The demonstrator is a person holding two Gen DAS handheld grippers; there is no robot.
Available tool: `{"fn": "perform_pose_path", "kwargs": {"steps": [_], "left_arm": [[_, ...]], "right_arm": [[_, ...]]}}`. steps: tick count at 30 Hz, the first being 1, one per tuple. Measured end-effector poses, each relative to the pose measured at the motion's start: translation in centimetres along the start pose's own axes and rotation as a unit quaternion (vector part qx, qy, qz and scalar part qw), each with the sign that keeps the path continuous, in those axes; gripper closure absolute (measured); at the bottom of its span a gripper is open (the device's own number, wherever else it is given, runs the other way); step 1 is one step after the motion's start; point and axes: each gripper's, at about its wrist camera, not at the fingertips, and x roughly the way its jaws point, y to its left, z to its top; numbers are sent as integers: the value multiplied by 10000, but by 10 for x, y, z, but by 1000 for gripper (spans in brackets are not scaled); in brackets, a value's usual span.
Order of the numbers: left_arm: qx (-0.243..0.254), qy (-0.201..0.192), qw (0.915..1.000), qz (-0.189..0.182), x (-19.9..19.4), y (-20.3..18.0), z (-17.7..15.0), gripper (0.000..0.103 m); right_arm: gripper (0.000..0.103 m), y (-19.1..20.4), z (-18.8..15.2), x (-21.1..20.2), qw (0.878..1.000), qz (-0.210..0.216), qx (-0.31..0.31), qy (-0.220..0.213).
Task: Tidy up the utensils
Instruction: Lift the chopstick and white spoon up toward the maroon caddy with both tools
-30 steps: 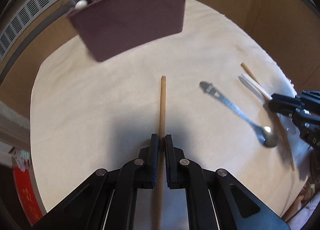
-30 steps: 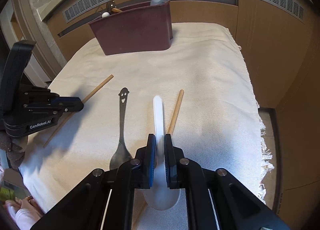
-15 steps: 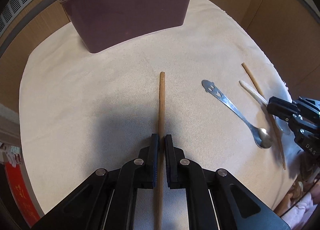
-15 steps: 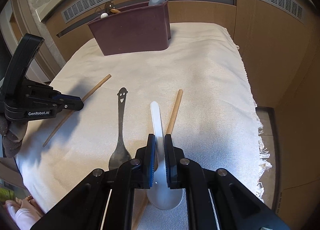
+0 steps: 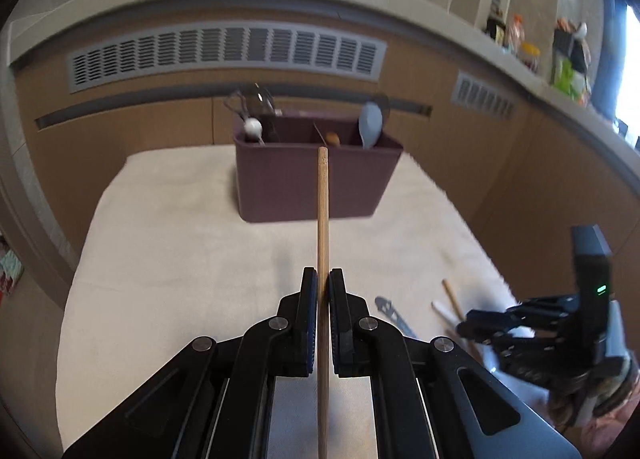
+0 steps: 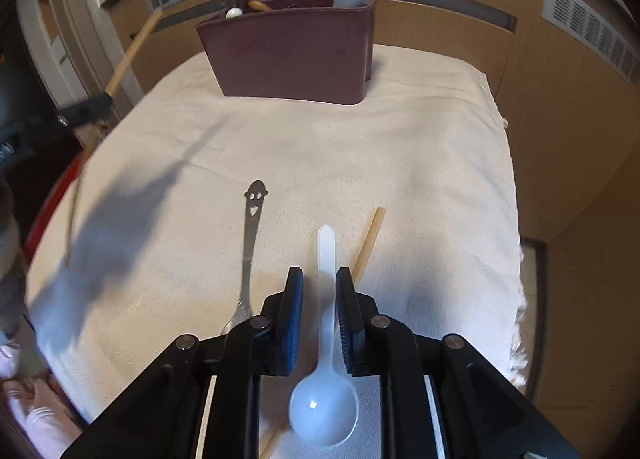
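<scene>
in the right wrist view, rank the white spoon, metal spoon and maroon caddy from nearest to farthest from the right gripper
1. White spoon: between the opening jaws of the right gripper.
2. Metal spoon: on the cloth just left of the gripper.
3. Maroon caddy: at the far end of the cloth.

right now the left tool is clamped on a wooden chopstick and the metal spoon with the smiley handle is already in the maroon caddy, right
Not quite. The left tool is clamped on the wooden chopstick, but the metal spoon with the smiley handle is not in the maroon caddy; the right wrist view shows it lying on the white cloth.
</scene>
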Motion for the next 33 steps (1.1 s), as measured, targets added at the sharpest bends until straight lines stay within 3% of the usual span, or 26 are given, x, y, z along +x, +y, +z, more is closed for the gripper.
{"fn": "perform_pose_path", "kwargs": {"steps": [5,8,10,15,20,22,25,29,33], "left_arm": [[-245,-323,9988,-263,-21,11,4,97],[-353,-415,9978,-367,-27,14,5,97],[-376,-443,9977,-357,-27,12,5,97],[-421,-524,9970,-385,-34,10,1,97],[-409,-780,9951,-450,-53,3,5,97],[-314,-1013,9932,-475,-65,-4,18,97],[-127,-1543,9866,-513,-89,-15,52,97],[131,-2369,9706,-398,-115,-26,106,97],[157,-2938,9552,-313,-122,-26,151,97]], "right_arm": [[85,6,6,10,9985,-189,-433,278],[94,15,-1,10,9971,-270,-606,380],[94,19,-6,4,9967,-410,-637,283],[94,-1,-3,-37,9990,142,203,-379],[94,-5,6,-85,9900,255,597,-1254],[94,-5,21,-112,9821,177,611,-1772],[94,-3,52,-162,9603,-57,498,-2743],[94,6,100,-221,9192,-416,378,-3897],[94,10,138,-245,8832,-594,275,-4644]]}}
